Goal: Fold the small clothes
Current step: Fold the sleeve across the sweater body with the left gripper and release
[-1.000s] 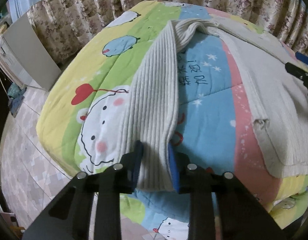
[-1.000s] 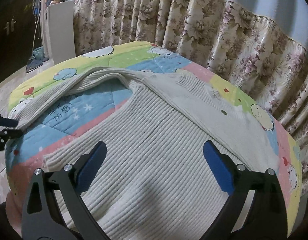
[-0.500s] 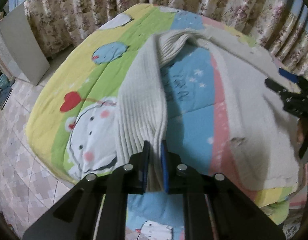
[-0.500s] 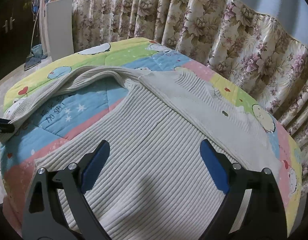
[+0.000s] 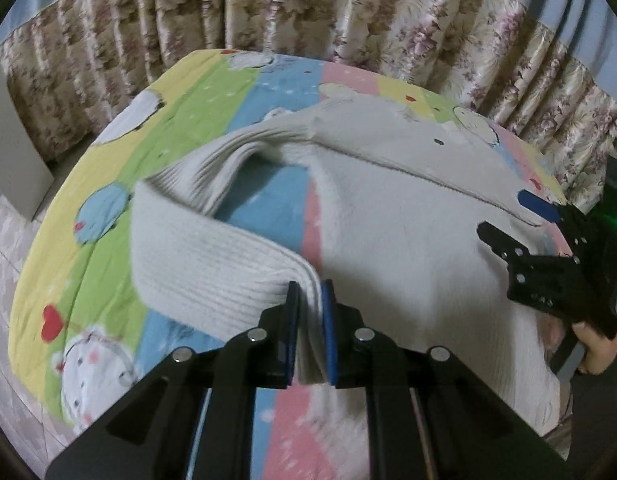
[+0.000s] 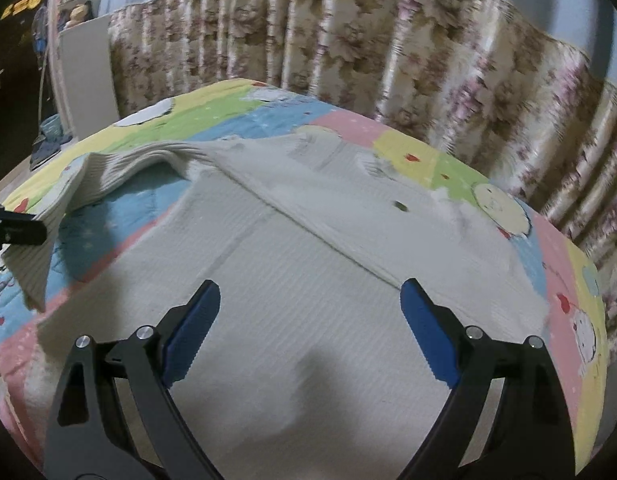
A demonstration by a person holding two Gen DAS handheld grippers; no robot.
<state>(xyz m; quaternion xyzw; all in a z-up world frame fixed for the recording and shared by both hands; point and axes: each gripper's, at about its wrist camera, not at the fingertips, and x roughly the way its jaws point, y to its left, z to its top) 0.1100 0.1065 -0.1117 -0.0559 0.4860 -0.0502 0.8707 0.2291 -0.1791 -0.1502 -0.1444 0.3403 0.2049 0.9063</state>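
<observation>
A cream ribbed knit sweater (image 5: 408,232) lies spread on a cartoon-print quilt (image 5: 164,128). My left gripper (image 5: 308,304) is shut on the cuff end of the sweater's left sleeve (image 5: 196,256), which is lifted off the quilt and curves over toward the sweater's body. My right gripper (image 6: 308,336) is open and empty, hovering just above the sweater's body (image 6: 308,280). It also shows in the left wrist view (image 5: 548,248), at the right over the sweater. The lifted sleeve (image 6: 80,184) shows at the left of the right wrist view.
Floral curtains (image 5: 308,12) hang close behind the bed. A white board (image 5: 12,152) leans at the left on the tiled floor (image 5: 4,320). The quilt's edge (image 6: 588,320) drops off at the right.
My left gripper closed on the sleeve cuff, lifted it and carried it right toward the sweater's body. My right gripper stayed open, lowering slightly over the sweater.
</observation>
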